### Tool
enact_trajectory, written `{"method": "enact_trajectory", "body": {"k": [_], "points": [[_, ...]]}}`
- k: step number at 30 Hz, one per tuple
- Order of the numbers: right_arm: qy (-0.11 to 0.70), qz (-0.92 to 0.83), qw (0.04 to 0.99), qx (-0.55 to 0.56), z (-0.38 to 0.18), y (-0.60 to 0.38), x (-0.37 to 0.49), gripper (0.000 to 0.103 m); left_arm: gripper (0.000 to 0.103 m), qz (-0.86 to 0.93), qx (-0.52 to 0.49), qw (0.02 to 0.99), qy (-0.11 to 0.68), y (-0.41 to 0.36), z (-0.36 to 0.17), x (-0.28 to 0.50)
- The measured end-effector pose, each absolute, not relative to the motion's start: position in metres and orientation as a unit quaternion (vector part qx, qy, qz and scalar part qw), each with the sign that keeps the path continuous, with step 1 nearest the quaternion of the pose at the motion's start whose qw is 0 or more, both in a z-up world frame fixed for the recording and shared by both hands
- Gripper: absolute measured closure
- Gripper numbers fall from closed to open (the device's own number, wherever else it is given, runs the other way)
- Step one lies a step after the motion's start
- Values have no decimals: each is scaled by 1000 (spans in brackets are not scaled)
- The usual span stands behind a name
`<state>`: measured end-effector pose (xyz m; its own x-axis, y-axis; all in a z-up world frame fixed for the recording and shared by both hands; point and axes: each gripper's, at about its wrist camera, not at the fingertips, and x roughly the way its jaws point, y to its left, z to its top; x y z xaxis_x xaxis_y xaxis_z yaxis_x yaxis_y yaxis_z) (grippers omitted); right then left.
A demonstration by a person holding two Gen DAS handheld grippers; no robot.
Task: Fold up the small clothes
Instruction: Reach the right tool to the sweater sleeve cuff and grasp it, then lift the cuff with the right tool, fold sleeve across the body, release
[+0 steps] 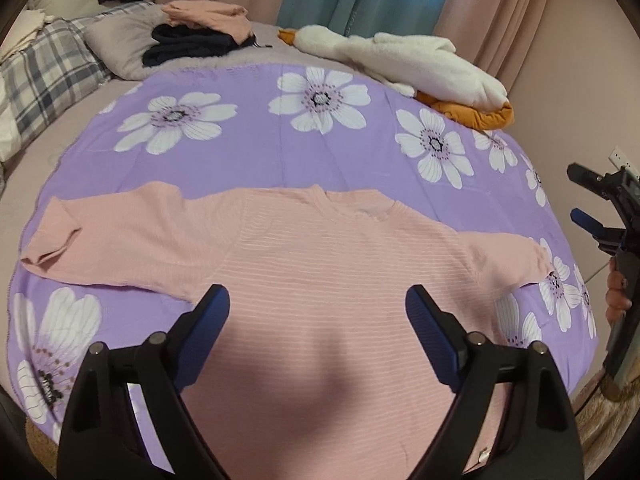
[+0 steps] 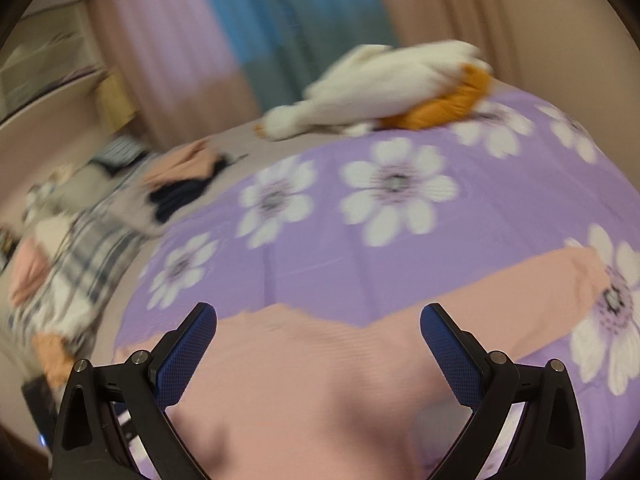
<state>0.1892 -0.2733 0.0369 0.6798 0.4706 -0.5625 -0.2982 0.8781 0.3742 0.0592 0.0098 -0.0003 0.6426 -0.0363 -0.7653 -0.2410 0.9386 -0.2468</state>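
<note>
A soft, light pink top point(image 1: 320, 248) lies flat mid-frame on a bed point(image 1: 256, 160), best pinched at a sleeve edge; both hand-held grippers point(image 1: 318, 312) point(image 2: 318, 332) hover spread, empty.

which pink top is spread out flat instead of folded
The pink long-sleeved top nearest the open left claw, sleeves stretched out on the purple floral sheet. The other pink garment sits folded on dark clothes.

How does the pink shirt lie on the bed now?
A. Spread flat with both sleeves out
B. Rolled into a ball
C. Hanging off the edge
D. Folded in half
A: the pink shirt lies flat on the purple flowered sheet, one sleeve out to each side.
</note>
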Motion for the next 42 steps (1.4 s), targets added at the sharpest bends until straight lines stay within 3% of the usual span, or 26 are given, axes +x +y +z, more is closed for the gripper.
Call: {"method": "enact_trajectory", "body": {"k": [9,14,20,24,25,26,28,36,42], "points": [[358,50,910,201,0,-399,251,9,23,39,-174,877,446,-9,-28,98],[389,-27,876,282,-62,-466,268,32,27,35,-168,869,464,-23,-50,111],[419,-71,841,335,-110,-493,281,47,30,26,-167,863,477,-34,-66,121],[394,-72,844,356,-116,-507,289,56,30,20,-173,861,478,-37,-73,123],[390,-69,846,358,-115,-507,291,65,30,19,-176,859,481,-38,-75,124],[389,-67,848,353,-114,-508,293,80,30,18,-179,858,481,-38,-77,124],[391,-69,857,329,-113,-504,298,93,30,18,-181,856,483,-39,-80,125],[275,-107,897,328,-75,-534,262,97,30,17,-185,854,486,-39,-86,127],[268,-132,899,320,-68,-534,254,97,30,14,-197,849,490,-35,-84,124]]}}
